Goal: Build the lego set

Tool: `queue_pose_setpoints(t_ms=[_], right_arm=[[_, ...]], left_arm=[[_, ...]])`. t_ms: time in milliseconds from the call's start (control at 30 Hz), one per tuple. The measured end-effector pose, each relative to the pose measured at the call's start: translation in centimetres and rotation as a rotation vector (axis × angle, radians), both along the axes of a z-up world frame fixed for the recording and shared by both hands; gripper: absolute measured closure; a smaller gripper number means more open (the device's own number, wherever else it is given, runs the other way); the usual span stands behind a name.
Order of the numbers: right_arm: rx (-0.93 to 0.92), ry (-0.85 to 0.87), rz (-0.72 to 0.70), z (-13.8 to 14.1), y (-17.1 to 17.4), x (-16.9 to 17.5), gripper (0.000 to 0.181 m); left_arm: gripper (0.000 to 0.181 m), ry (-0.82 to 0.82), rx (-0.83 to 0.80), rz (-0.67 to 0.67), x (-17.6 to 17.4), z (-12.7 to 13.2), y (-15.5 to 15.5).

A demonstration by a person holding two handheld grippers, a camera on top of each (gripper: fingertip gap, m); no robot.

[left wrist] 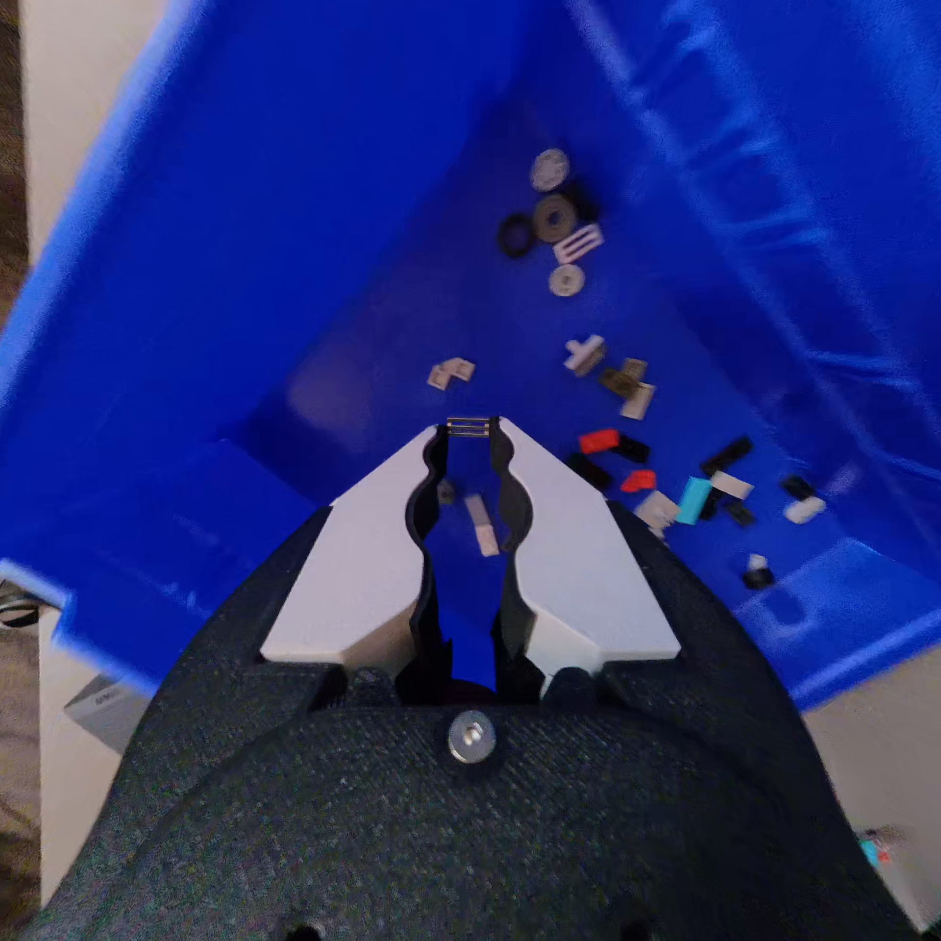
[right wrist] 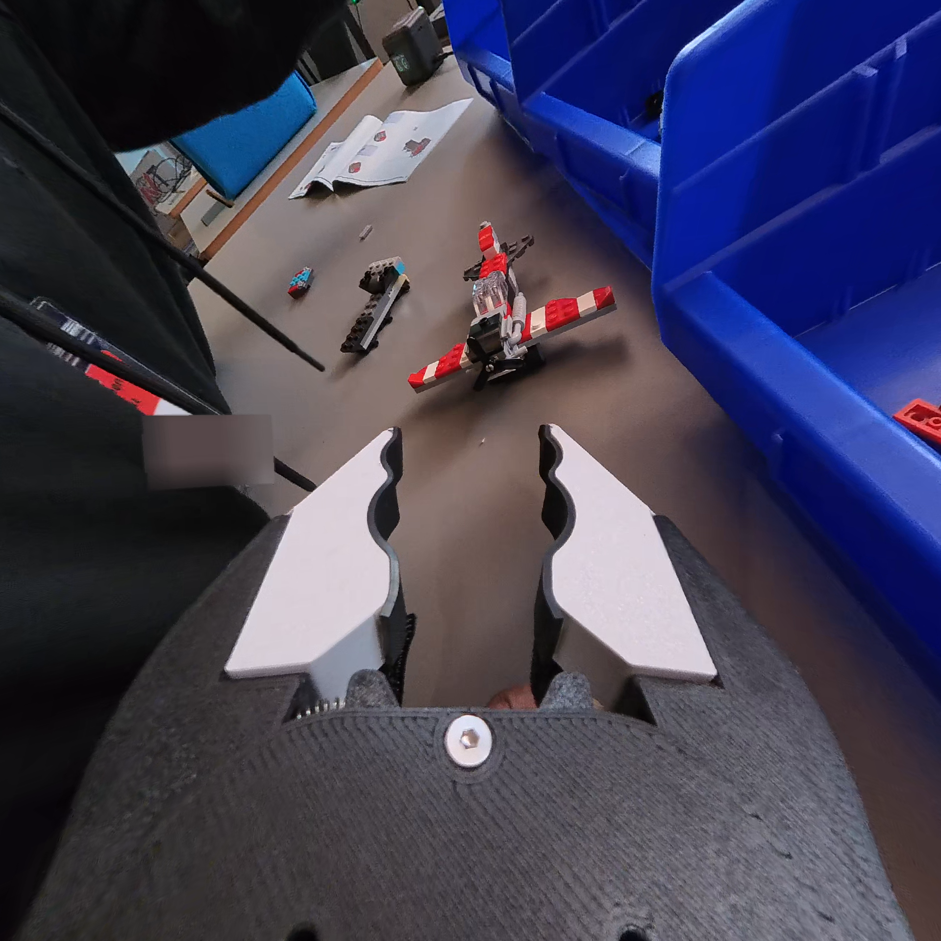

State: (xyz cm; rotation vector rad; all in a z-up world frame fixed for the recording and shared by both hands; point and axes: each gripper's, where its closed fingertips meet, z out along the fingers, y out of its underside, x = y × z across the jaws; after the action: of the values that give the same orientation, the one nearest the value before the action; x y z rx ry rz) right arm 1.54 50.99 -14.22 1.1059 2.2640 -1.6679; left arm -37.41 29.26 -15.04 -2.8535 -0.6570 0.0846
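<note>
My left gripper (left wrist: pixel 468 427) is inside a blue bin (left wrist: pixel 315 214) and is shut on a small grey grille piece (left wrist: pixel 468 426) held between its fingertips. Several loose lego pieces lie on the bin floor: grey and black wheels (left wrist: pixel 552 219), red pieces (left wrist: pixel 600 441), a turquoise brick (left wrist: pixel 693 500), a white plate (left wrist: pixel 481 524). My right gripper (right wrist: pixel 469 433) is open and empty above the grey table (right wrist: pixel 458 509). A red and white lego plane (right wrist: pixel 501 315) stands ahead of it. A black and grey part-built piece (right wrist: pixel 377 300) lies to the plane's left.
Blue bins (right wrist: pixel 764 254) line the table's right side; one holds a red brick (right wrist: pixel 921 420). An open instruction booklet (right wrist: pixel 382 150) lies farther back. A small red and turquoise piece (right wrist: pixel 300 281) sits left. A person's dark clothing (right wrist: pixel 76 509) fills the left. The tips of one gripper are about 45 cm away from the tips of the other. My left gripper is the nearer one to the white plate (left wrist: pixel 481 524): about 6 cm, against 45 cm.
</note>
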Motion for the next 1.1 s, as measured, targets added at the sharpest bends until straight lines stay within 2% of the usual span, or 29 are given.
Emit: queue_pose_setpoints(t_ms=[67,167,267,333,400,500,567,800,1100], right_arm=[[0.004,0.001,-0.005,0.0,0.0,-0.1,0.125],[0.008,0.000,-0.006,-0.1,0.0,-0.1,0.125],[0.010,-0.007,-0.004,-0.2,0.0,-0.1,0.125],[0.014,-0.012,-0.001,-0.3,-0.1,-0.1,0.125],[0.022,-0.020,0.004,-0.4,-0.1,0.0,0.125],[0.045,-0.035,0.014,-0.8,-0.3,0.0,0.125],[0.062,-0.043,0.020,-1.1,-0.4,0.1,0.125],[0.082,-0.041,-0.011,-1.3,-0.2,-0.2,0.126],[0.114,-0.067,-0.009,-1.8,-0.3,-0.2,0.126]], left_arm=[[0.162,0.053,0.081,-0.022,2.2,3.2,0.0],[0.163,0.113,0.202,-0.073,7.8,7.5,-0.8],[0.163,0.144,0.257,-0.110,14.4,9.1,-3.2],[0.163,0.134,0.268,-0.109,18.6,8.4,-5.2],[0.163,0.106,0.259,-0.079,22.2,6.5,-7.4],[0.163,0.077,0.224,-0.005,25.9,3.0,-10.5],[0.163,0.049,0.250,0.049,27.6,1.4,-11.1],[0.163,0.016,0.196,0.086,30.0,-2.2,-12.1],[0.162,0.013,0.177,0.077,30.7,-3.8,-12.2]])
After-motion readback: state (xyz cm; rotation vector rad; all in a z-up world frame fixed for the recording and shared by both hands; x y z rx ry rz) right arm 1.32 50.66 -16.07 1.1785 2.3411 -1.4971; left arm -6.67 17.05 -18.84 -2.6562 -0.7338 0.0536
